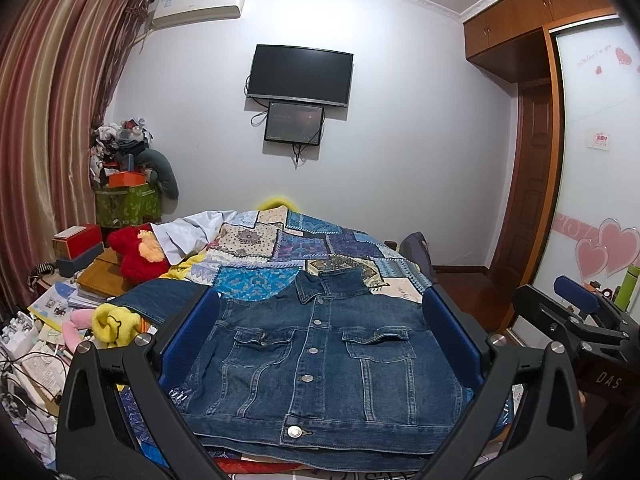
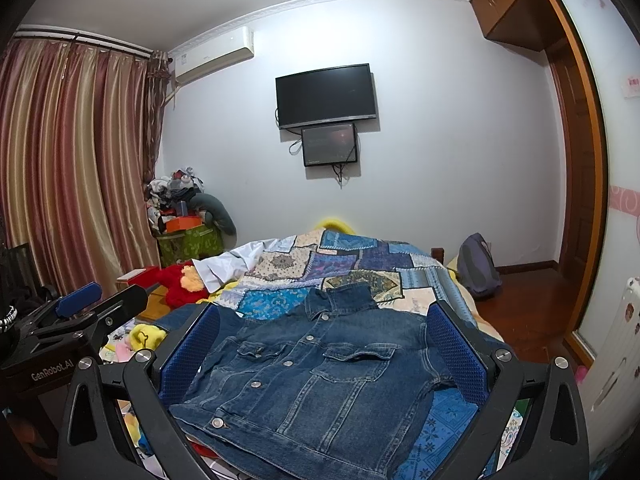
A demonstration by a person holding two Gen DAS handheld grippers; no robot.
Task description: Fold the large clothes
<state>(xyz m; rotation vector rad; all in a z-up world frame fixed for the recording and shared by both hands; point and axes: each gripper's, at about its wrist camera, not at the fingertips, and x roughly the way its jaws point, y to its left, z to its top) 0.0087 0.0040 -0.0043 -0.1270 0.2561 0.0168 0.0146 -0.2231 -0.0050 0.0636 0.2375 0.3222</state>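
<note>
A dark blue denim jacket (image 1: 320, 360) lies face up and buttoned on the patchwork bedspread (image 1: 280, 248), collar toward the far wall. One sleeve spreads out to the left (image 1: 160, 300). My left gripper (image 1: 320, 320) is open and empty, held above the jacket's near hem. The jacket also shows in the right wrist view (image 2: 312, 372). My right gripper (image 2: 324, 336) is open and empty above it. The right gripper shows at the right edge of the left wrist view (image 1: 576, 300), and the left gripper at the left of the right wrist view (image 2: 80, 296).
Red and yellow plush toys (image 1: 136, 252), boxes and books crowd the left of the bed. A pile of clothes on a green box (image 1: 128, 196) stands in the corner by the curtains. A backpack (image 2: 478, 268) sits on the wooden floor at right, near the wardrobe.
</note>
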